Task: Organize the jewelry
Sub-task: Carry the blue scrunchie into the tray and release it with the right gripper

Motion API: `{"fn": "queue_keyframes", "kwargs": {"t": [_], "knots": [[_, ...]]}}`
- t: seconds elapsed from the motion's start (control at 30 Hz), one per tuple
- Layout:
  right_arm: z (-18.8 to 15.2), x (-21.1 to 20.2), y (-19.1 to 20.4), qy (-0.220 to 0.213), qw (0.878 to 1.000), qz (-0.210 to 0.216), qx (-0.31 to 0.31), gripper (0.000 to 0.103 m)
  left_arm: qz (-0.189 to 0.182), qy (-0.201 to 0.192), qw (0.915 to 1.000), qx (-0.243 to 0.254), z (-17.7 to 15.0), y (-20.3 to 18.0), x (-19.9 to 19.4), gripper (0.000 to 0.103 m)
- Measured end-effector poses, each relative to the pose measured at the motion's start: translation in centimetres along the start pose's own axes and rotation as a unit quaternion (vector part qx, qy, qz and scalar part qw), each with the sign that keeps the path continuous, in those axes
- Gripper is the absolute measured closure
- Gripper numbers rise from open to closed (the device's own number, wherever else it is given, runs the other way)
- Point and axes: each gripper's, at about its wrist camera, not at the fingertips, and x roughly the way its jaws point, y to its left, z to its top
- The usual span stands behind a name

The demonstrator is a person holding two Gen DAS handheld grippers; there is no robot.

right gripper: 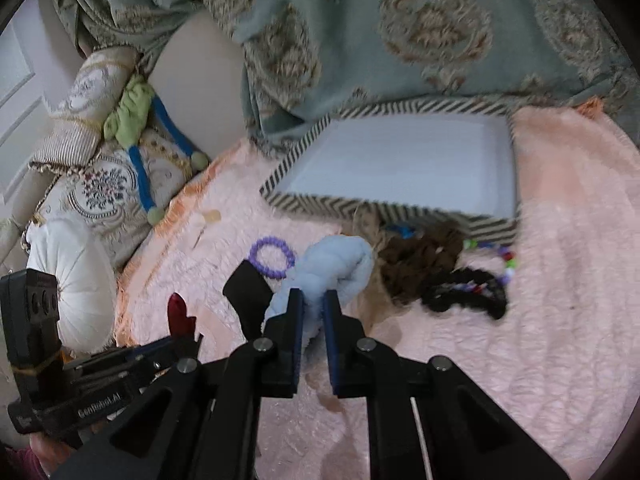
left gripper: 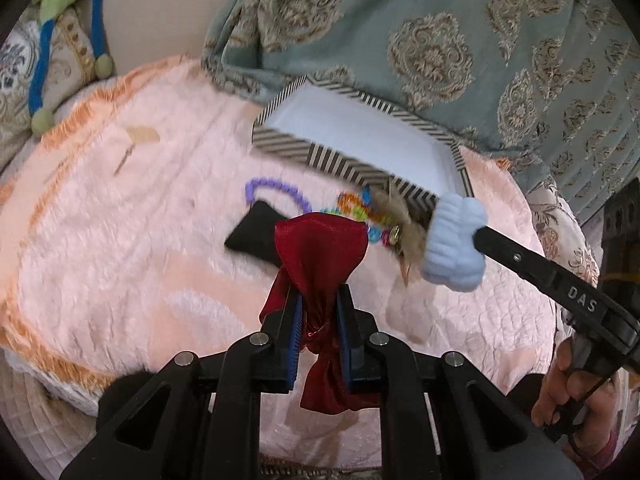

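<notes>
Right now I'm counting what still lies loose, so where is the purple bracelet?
The purple bracelet lies on the pink blanket, left of the pale blue scrunchie and just behind a black cloth piece, in front of the striped box.

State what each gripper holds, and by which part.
Left gripper: red satin scrunchie, pinched across its bunched middle. Right gripper: light blue scrunchie, gripped at its near edge.

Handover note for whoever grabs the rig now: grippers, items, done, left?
Left gripper: shut on red scrunchie.
Right gripper: shut on blue scrunchie.
Box: open, nothing in it, at the back of the pink blanket.
Still on the blanket: purple band, black scrunchie, brown scrunchie, bead bracelet, black pouch.
Done: two items gripped.
Left: box everything.
</notes>
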Motion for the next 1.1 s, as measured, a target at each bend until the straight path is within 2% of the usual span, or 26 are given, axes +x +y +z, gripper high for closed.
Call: {"fn": "queue_keyframes", "kwargs": {"t": [0.23,0.53,0.7,0.87,1.1], "knots": [[2.5,-2.1,-1.5,-0.027,0.999,-0.020,0.001,0.093,0.013,-0.021,0.9995,0.020,4.0,-0.9,0.5,0.103],[7.4,-0.1,-5.1,-0.047,0.997,-0.060,0.010,0.093,0.034,-0.039,0.9978,0.043,11.1,-2.2,4.4,0.103],[9.4,3.3,-7.9,-0.036,0.996,-0.071,0.031,0.093,0.047,-0.034,0.9968,0.055,14.5,-2.3,7.7,0.103],[9.9,6.4,-10.2,-0.019,0.996,-0.078,0.046,0.093,0.066,-0.020,0.9953,0.068,17.0,-2.3,12.2,0.103],[10.1,9.3,-12.5,0.012,0.994,-0.097,0.038,0.093,0.100,0.009,0.9927,0.067,18.3,-0.9,17.4,0.103]]}}
